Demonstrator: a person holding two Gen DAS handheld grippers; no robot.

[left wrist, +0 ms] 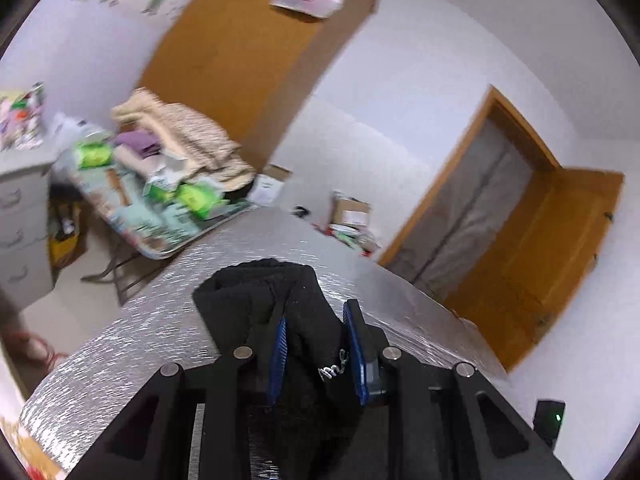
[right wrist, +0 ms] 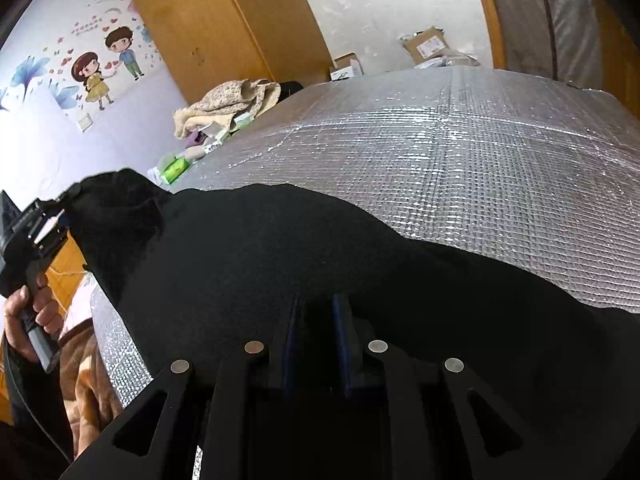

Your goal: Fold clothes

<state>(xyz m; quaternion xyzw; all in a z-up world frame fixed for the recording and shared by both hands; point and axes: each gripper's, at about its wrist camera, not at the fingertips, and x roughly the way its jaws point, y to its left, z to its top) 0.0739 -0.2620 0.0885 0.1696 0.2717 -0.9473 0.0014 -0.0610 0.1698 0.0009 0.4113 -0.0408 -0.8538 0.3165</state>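
Black garment (right wrist: 280,264) spread over silver-foil table (right wrist: 460,152). Left tongs (left wrist: 316,344) pinch bunched corner, raised off table. Right tongs (right wrist: 318,320) pinch near edge, fabric between blue pads.

Left gripper (left wrist: 316,344), seen from its own wrist: two black fingers with blue pads (left wrist: 280,356), jaws set moderately apart and clamped on a thick bunch of black garment (left wrist: 296,312) that fills the gap between them. Same gripper seen from the right wrist: raised at the far left, pointing toward the frame centre, carried by the person's left hand (right wrist: 30,316), whose fingers wrap its dark handle. Right gripper (right wrist: 318,320): pitched downward, jaws narrowly spaced, blue pads sunk into the black fabric, a fold pinched between them
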